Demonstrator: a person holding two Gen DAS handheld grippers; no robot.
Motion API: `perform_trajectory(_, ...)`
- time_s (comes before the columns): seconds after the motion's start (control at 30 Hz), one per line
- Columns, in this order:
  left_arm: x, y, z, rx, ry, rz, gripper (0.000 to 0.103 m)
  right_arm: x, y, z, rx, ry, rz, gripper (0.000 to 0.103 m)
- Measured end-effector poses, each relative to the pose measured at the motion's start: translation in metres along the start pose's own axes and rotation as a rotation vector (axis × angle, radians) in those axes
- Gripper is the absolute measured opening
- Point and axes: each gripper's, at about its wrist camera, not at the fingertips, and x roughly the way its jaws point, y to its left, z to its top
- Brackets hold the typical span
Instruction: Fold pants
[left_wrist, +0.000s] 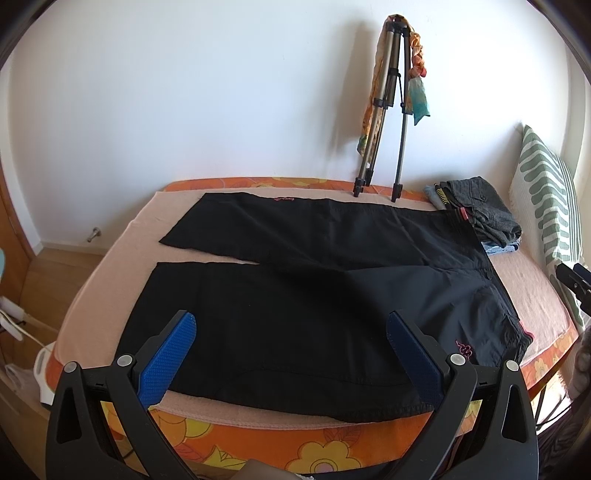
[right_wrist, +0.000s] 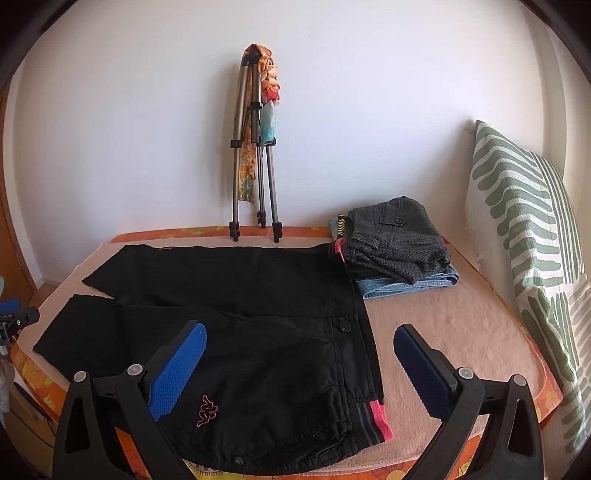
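Only right wrist view, pants (right_wrist: 229, 314) waistband button (right_wrist: 345, 327)

You are in a home bedroom: a bed (left_wrist: 532, 291) with an orange floral sheet (left_wrist: 258, 439), a green-patterned pillow (right_wrist: 517, 221), folded clothes (right_wrist: 399, 240), and a tripod (right_wrist: 255, 155) against the white wall.

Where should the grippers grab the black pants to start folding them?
Probably the near edge of the black fabric pants: left hand-held gripper low on the near leg, right hand-held gripper at the waistband corner. Both jaws are open, and the pants lie flat, legs spread, so that edge can lift over.
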Motion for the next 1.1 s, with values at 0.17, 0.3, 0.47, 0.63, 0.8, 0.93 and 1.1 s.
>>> perform_trajectory(0.17, -0.0030, -0.0003, 0.0008, -0.001, -0.018, 0.003, 0.103, -0.0030, 0.0011, 0.0019, 0.004, -0.015, 0.006, 0.103)
perform_trajectory(0.3, -0.0051, -0.0018, 0.0007, 0.002, -0.029, 0.009, 0.103, -0.0053, 0.0015, 0.0036, 0.007, -0.028, 0.008, 0.103)
perform_trajectory(0.47, -0.0054, -0.0015, 0.0002, 0.002, -0.033, 0.010, 0.103, -0.0069, 0.0034, 0.0044, 0.007, -0.037, 0.009, 0.103)
perform_trajectory(0.63, -0.0058, -0.0008, -0.0003, 0.001, -0.034, 0.013, 0.103, -0.0065, 0.0045, 0.0043, 0.004, -0.037, 0.009, 0.103)
perform_trajectory(0.8, -0.0053, -0.0009, -0.0002, 0.007, -0.035, 0.015, 0.103, -0.0065, 0.0044, 0.0044, 0.003, -0.039, 0.008, 0.103)
perform_trajectory(0.93, -0.0048, -0.0014, -0.0008, 0.009, -0.034, 0.018, 0.103, -0.0067, 0.0041, 0.0040, 0.003, -0.038, 0.008, 0.103)
perform_trajectory(1.1, -0.0046, -0.0017, -0.0017, 0.009, -0.034, 0.019, 0.103, -0.0066, 0.0038, 0.0031, 0.002, -0.038, 0.008, 0.103)
